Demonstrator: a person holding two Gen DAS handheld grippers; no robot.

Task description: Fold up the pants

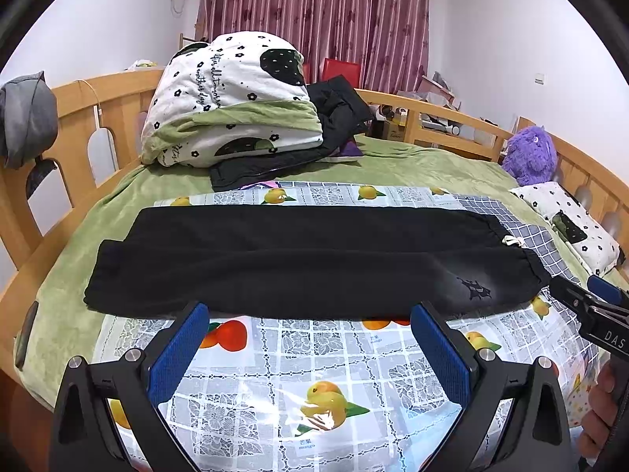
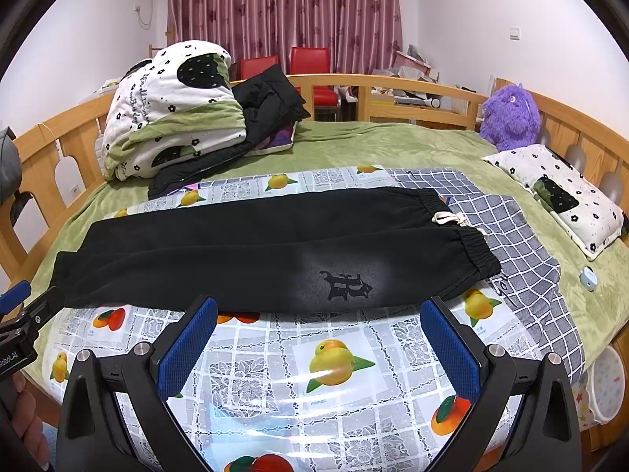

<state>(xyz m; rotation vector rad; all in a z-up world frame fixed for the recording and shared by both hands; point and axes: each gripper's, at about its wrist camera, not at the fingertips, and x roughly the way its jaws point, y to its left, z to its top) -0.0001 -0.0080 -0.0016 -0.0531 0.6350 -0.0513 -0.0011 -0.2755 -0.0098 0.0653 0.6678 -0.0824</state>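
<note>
The black sweatpants lie flat, already doubled leg on leg, on the fruit-print plastic sheet over the bed, long axis running 9 to 3 o'clock, waistband at 3. They sit at 12 o'clock, just beyond both grippers. The left gripper is nearer the cuffs, the right gripper nearer the waistband. Both jaws stand wide, holding nothing.

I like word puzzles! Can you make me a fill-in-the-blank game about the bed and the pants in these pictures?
1. The pants lying flat on the fruit-print cover are ____ in colour.
2. The fluffy toy by the bed rail is ____.
3. The pants' drawstring is at the ____ end.
4. Both grippers' fingers are spread ____.

Missing words: black; purple; waistband; open
</note>
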